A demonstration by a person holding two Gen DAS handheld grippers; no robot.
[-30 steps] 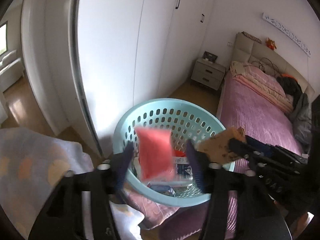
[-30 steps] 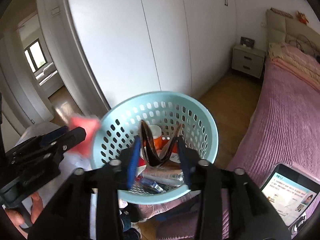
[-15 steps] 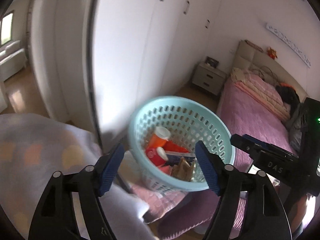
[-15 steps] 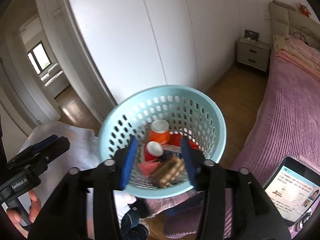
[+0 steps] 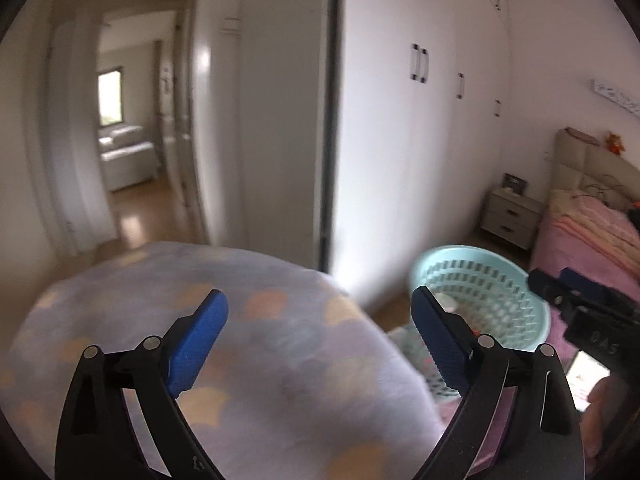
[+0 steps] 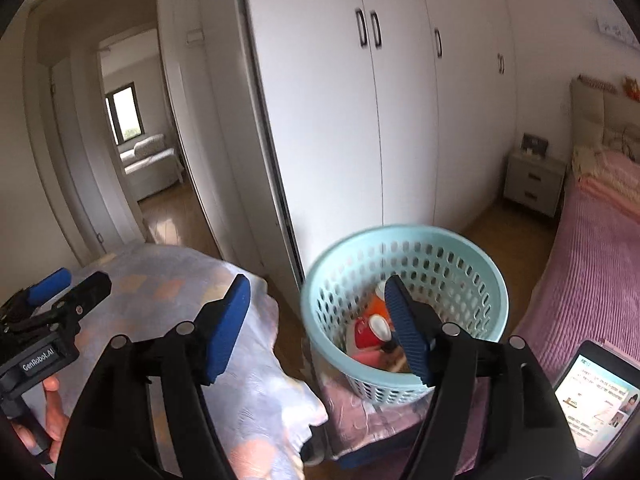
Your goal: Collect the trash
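Note:
A light blue perforated basket (image 6: 472, 248) stands on a pink cloth by the bed; it also shows in the left wrist view (image 5: 516, 304). Inside it lie an orange bottle (image 6: 374, 306), a red cup with a white lid (image 6: 370, 332), a pink packet (image 6: 366, 358) and a brown piece. My right gripper (image 6: 318, 326) is open and empty, its right finger over the basket's near side. My left gripper (image 5: 320, 330) is open and empty above a pale patterned cloth (image 5: 256, 364), left of the basket. Each gripper shows in the other's view (image 6: 60, 292) (image 5: 576, 292).
White wardrobe doors (image 6: 328, 120) stand behind the basket. A bed with a pink cover (image 6: 592, 260) is on the right, a nightstand (image 6: 534, 182) beyond it. A phone with a lit screen (image 6: 592, 392) lies at lower right. An open doorway (image 6: 140, 152) leads left.
The pink packet and the brown piece have left my grippers and now lie in the basket. Both grippers opened wide and swung left, the left one over the patterned cloth.

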